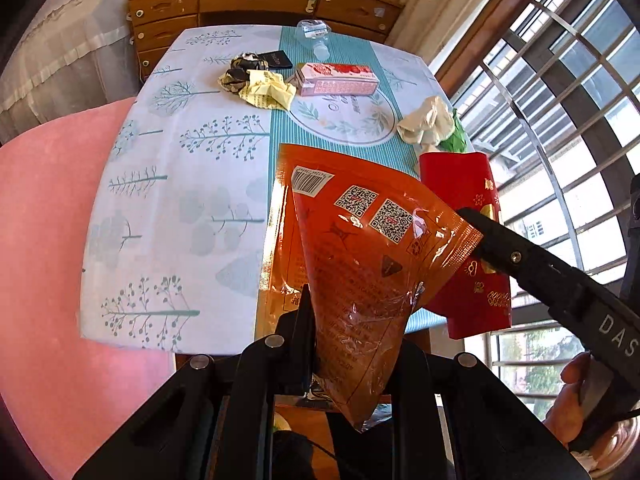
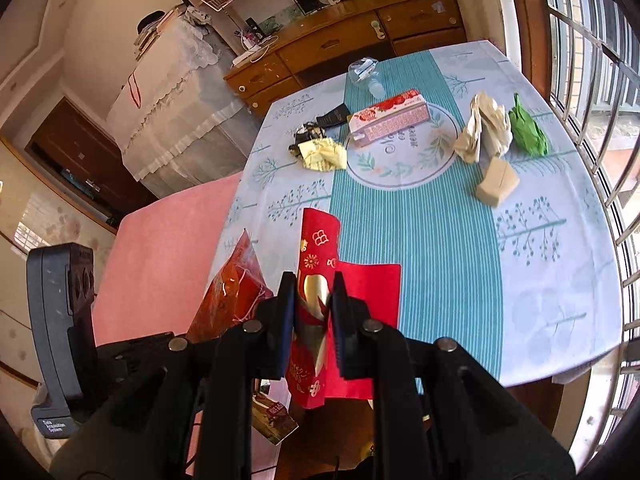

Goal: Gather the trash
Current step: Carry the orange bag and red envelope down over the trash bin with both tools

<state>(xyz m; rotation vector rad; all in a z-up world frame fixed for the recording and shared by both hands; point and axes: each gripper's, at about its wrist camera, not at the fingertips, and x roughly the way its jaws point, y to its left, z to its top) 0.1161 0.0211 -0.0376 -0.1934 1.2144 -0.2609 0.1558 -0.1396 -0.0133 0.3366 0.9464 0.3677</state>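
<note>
So we've got the big table (image 2: 540,240) with its pale tree-print cloth filling most of both views, and a pink cover (image 1: 48,240) off its 9 o'clock side in the left view. Behind it, up at 12, there's a wooden dresser (image 1: 260,0).

Our left claw (image 1: 320,344) is clamped on an orange snack bag (image 1: 360,248), which hangs up off the cloth over the table's near edge. Our right claw (image 2: 312,300) is pinched tight on a red envelope (image 2: 320,248) with gold print, also lifted clear, around 6 o'clock in its own view. In the left view that envelope (image 1: 460,200) sits just beside the bag at 3 o'clock.

Trash lying on the table: a pink carton (image 2: 392,120) on its side near the middle, crumpled beige paper (image 2: 484,128) at about 2 o'clock, a small tan box (image 2: 498,184) just below it, a green wad (image 2: 528,128) touching the paper's right side, a yellow wrapper (image 2: 324,154) at 10 o'clock from the carton next to a dark crumpled one (image 2: 306,134), and a clear plastic bottle (image 2: 366,72) at the far edge.
</note>
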